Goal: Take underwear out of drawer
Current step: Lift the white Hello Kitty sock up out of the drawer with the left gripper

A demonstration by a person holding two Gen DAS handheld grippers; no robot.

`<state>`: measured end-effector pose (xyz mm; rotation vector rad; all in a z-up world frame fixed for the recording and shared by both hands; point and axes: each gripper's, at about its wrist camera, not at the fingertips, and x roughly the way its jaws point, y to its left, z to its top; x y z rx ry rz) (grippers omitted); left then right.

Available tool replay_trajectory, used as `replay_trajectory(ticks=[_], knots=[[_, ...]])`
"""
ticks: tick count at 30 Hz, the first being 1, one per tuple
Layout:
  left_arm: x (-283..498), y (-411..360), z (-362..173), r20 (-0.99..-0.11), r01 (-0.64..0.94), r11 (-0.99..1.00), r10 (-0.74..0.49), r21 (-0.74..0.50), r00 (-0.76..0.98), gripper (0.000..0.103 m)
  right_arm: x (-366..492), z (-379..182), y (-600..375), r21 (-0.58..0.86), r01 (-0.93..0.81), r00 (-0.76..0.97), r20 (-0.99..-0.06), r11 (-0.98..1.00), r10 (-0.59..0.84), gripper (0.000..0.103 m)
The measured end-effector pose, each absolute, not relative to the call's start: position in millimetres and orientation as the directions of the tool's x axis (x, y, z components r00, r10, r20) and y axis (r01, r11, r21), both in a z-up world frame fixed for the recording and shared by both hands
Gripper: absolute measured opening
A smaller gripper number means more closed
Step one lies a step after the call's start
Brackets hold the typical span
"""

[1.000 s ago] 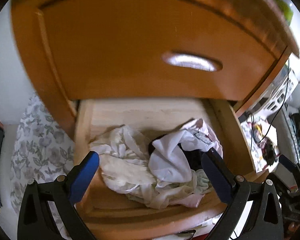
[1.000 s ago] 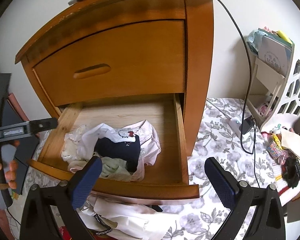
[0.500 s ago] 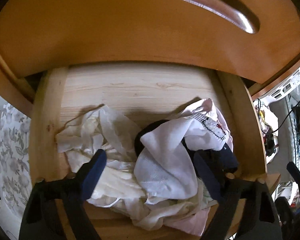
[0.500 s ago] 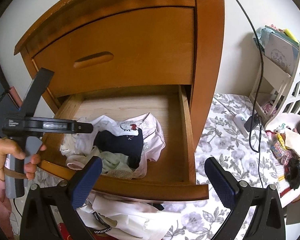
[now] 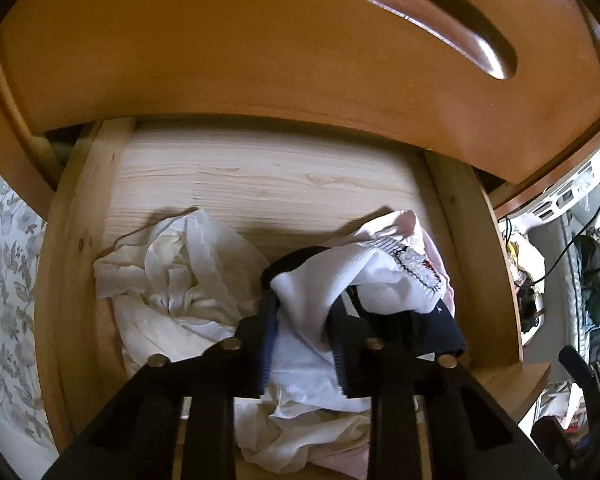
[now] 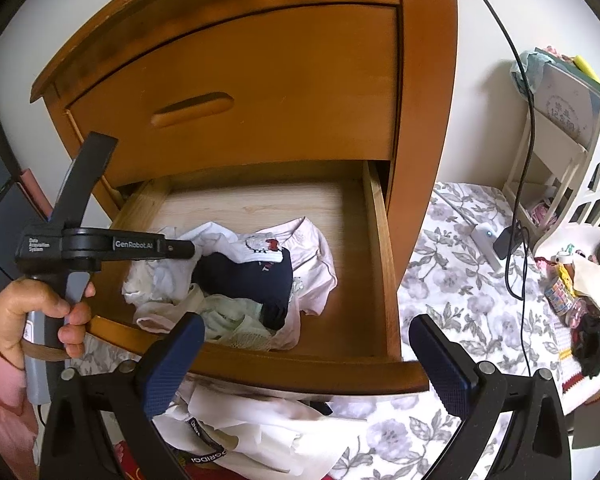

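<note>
Left hand-held gripper (image 5: 302, 344) is down in the open drawer (image 5: 80, 216), and its jaws are closing on a fold of white underwear (image 5: 312, 296) bunched between them. From its own camera I see the cloth pinched up in the narrow gap, so I judge the grab is just being made, not yet secured. From the right camera, the same tool comes in from the left, held by a hand (image 6: 32, 312), with its tip buried in the white cloth at the left of the pile (image 6: 236, 276).

Working across the drawer from the left: a crumpled cream piece (image 5: 172, 280), then the white one I am closing on, then a navy piece (image 6: 248, 276), with a pale pink garment (image 6: 312, 256) under and behind them on the right. All of it lies inside the drawer, toward the front; the back of the drawer is bare wood.

Further right, my right hand-held gripper (image 6: 304, 360) hangs in front of the drawer with its jaws wide and nothing between them.

So, as I read it: drawer is open, reach is done, grip is under way. Lifting the piece clear of the drawer is left. Some white cloth (image 6: 260, 428) already lies below the drawer front; I cannot tell if it is underwear.
</note>
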<state>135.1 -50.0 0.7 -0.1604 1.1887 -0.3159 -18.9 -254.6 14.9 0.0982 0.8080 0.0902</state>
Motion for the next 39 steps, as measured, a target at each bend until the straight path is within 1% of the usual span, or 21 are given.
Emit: replay_trajectory(ticks=[2, 5, 20, 39], knots=[[131.5, -48.7, 2.7, -0.877, 0.153, 0.946, -0.323, -0.286, 0.355, 0.018, -20.8, 14.3, -255.2, 0.125, -0.036, 0.687, -0.717, 0.992, 0.115, 0.103], [123.1, -44.1, 9.3, -0.855, 0.14, 0.942, -0.337, -0.306, 0.396, 0.017, -23.9, 14.7, -257.0, 0.13, -0.028, 0.689, -0.716, 0.991, 0.113, 0.103], [77.0, -29.8, 56.4, -0.745, 0.161, 0.923, -0.379, -0.35, 0.549, 0.013, -44.9, 21.3, -256.1, 0.146, -0.012, 0.698, -0.707, 0.989, 0.113, 0.103], [12.9, -0.4, 126.4, -0.613, 0.184, 0.91, -0.389, -0.372, 0.688, 0.012, -68.4, 40.0, -241.7, 0.134, -0.029, 0.721, -0.684, 0.991, 0.113, 0.103]])
